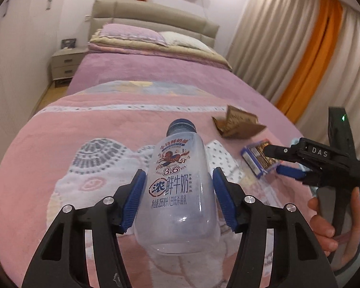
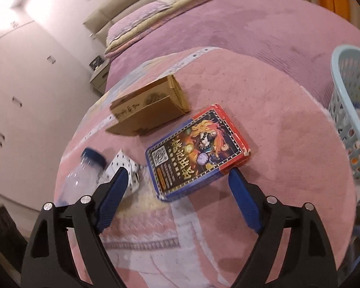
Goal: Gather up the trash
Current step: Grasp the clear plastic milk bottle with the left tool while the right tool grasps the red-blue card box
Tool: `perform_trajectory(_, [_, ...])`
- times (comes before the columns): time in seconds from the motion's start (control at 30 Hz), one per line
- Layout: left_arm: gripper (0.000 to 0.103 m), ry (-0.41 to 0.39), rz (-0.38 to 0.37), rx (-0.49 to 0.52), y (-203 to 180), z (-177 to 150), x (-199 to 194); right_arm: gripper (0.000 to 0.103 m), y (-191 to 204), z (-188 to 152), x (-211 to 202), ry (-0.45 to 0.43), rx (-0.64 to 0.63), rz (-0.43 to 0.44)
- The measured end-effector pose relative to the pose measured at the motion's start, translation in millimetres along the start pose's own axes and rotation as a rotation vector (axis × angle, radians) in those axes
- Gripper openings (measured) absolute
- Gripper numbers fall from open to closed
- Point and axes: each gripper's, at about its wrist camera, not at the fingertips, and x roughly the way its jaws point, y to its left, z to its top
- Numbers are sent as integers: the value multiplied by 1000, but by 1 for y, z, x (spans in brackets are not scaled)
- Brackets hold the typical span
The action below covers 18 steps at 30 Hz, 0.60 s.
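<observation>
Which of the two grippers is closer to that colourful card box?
Right. The right gripper hangs open just over the card box; the left gripper sits aside around the milk bottle.

The left black two-finger gripper with blue ribbed pads [image 1: 178,192] points downward, its jaws closed partway onto something clasped between the pads. The right black gripper with blue pads [image 2: 178,184], held by a bare hand [image 1: 333,225], stands spread wide, gripping nothing.

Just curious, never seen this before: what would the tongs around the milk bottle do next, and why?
Probably lift. The left tongs have their blue pads against the empty milk bottle lying on the pink blanket, so carrying it toward the light blue basket seems the natural next move.
</observation>
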Motion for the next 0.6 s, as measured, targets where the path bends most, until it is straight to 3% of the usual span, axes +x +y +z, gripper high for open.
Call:
perform_trajectory(0.17, [56,-24,-28,-80,18,-1,3,81,1,11,10,-22,72,-42])
perform_trajectory(0.3, [56,-23,-26,-74,17,-6,8,82,11,14,16,-45,77,-110])
perform_trajectory(0.6, [55,6,-47,-63,19,-8,11,85,35,5,34,-101,-105,-299])
